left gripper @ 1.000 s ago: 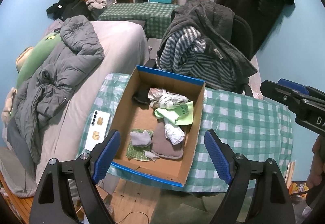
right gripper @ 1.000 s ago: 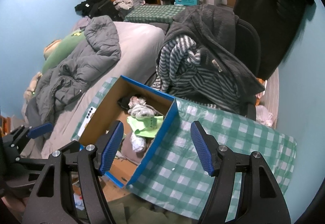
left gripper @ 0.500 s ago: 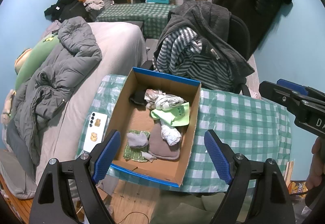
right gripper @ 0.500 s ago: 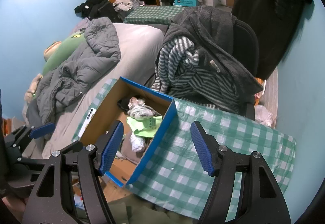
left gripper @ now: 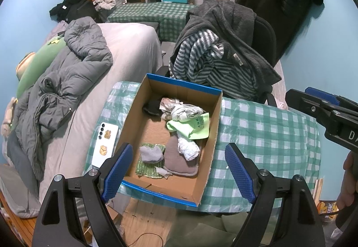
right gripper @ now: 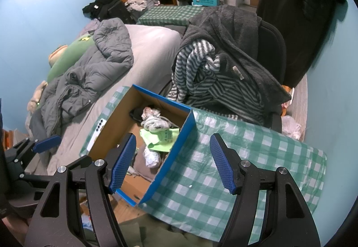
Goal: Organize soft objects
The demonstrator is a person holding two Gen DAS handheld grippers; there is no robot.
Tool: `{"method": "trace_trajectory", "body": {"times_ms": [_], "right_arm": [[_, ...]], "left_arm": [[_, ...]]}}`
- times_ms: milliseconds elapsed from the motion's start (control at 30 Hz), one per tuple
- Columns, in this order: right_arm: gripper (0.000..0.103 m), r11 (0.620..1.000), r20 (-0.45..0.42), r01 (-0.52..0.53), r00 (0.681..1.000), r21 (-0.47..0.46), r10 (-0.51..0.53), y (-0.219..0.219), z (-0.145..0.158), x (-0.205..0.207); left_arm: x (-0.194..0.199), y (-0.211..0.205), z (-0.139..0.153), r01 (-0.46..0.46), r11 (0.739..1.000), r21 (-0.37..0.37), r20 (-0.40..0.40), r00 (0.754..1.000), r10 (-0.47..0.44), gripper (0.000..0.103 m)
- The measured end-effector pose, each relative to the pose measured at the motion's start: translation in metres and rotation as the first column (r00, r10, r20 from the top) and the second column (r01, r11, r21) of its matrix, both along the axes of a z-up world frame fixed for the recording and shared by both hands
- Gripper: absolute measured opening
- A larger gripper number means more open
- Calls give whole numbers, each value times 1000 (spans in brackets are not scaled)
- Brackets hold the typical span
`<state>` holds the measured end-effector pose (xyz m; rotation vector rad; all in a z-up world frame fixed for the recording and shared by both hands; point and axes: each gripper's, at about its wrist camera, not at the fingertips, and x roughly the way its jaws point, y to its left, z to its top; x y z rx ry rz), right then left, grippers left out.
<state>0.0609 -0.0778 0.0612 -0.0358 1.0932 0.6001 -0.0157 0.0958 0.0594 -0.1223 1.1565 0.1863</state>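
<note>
A cardboard box with blue rims (left gripper: pixel 138 121) (right gripper: pixel 181 141) stands on the green checked table (left gripper: pixel 268 135) (right gripper: pixel 257 153). Inside lie soft items: a lime green cloth (left gripper: pixel 190 126) (right gripper: pixel 161 137), a white patterned bundle (left gripper: pixel 183 110) (right gripper: pixel 154 124), a crumpled white piece (left gripper: pixel 188 148), a brown-grey cloth (left gripper: pixel 179 162), a grey sock (left gripper: pixel 151 154) on a green sparkly cloth (left gripper: pixel 146 168), and something black (left gripper: pixel 152 107). My left gripper (left gripper: pixel 179 171) hovers open above the box's near end, holding nothing. My right gripper (right gripper: pixel 173 163) hangs open over the box's right wall, empty.
A white phone (left gripper: pixel 105 144) lies on the table left of the box. A bed with a grey puffer jacket (left gripper: pixel 67 81) is at the left. Behind the table, a chair draped with a striped and a dark fleece garment (left gripper: pixel 223 56). A person's hand (left gripper: pixel 349 179) shows at right.
</note>
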Motion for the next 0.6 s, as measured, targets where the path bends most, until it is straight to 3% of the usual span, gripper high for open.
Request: {"method": "trace_trajectory", "body": {"times_ms": [600], "right_arm": [[68,1000,-4,-1,1000,2,1,0,4,-1]], "left_arm": [[-2,3,-3,-27,1000,-1,-9,1000,27,86]]}}
